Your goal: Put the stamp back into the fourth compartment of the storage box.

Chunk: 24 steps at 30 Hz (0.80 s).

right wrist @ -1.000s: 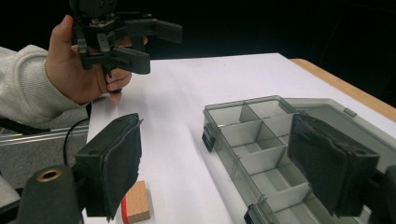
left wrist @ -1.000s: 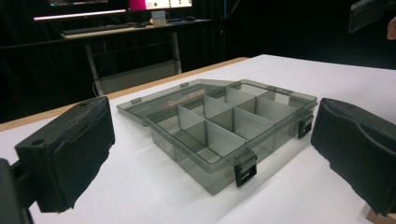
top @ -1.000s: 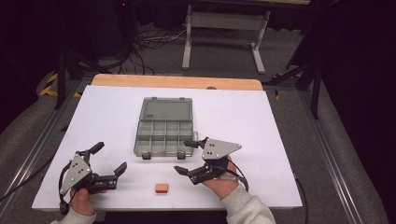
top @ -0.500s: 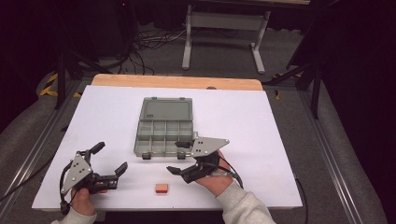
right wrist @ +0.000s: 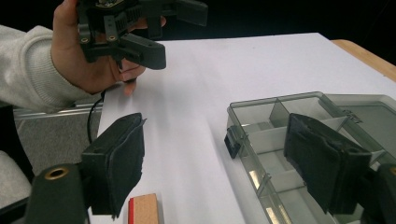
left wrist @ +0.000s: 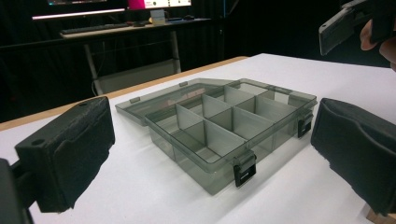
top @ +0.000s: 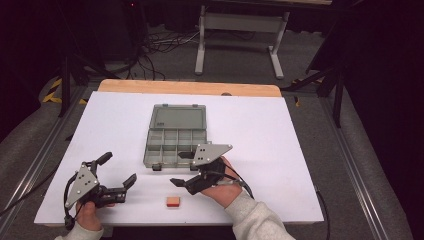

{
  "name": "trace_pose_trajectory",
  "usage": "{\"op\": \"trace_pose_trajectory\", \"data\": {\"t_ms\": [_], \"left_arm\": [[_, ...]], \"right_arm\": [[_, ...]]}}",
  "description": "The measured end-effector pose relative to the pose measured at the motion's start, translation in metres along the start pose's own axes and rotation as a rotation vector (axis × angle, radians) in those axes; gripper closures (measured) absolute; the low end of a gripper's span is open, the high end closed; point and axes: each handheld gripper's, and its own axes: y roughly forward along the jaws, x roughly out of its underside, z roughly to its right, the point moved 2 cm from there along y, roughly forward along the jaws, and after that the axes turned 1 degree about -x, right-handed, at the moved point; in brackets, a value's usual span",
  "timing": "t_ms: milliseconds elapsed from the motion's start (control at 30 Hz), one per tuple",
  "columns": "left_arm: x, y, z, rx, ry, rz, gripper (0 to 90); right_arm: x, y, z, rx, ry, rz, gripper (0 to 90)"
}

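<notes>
A grey see-through compartment box point(top: 175, 142) lies open on the white table, its lid point(top: 179, 118) folded back flat. Its compartments look empty. A small wooden block with a red edge point(top: 173, 201) sits near the front edge. My right gripper point(top: 181, 168) hovers open just above the block and by the box's front right corner, nothing between its jaws. In the right gripper view the block point(right wrist: 144, 210) lies under the left jaw and the box point(right wrist: 261, 121) is at the right. My left gripper point(top: 119, 169) stands open at the front left, facing the box point(left wrist: 219, 126).
The white table top point(top: 280, 145) has a wooden strip point(top: 190, 88) along its far edge. Metal rails run down both sides. A grey stand point(top: 240, 30) and cables are on the dark floor behind.
My right gripper has slid left along the table toward the box's front and the block. The left gripper, box and block have stayed put.
</notes>
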Motion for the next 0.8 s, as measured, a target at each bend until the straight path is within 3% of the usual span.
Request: {"op": "trace_pose_trajectory", "data": {"t_ms": [367, 733, 800], "left_arm": [[0.0, 0.0, 0.0, -0.001, 0.003, -0.002, 0.5], [0.0, 0.0, 0.0, -0.002, 0.001, 0.0, 0.5], [0.0, 0.0, 0.0, -0.002, 0.0, 0.0, 0.5]], "right_arm": [[-0.004, 0.01, 0.0, -0.045, -0.003, -0.052, 24.8], [-0.004, 0.02, -0.001, -0.093, 0.013, -0.173, 28.0], [-0.002, 0.022, -0.002, -0.111, 0.021, -0.218, 29.3]]}}
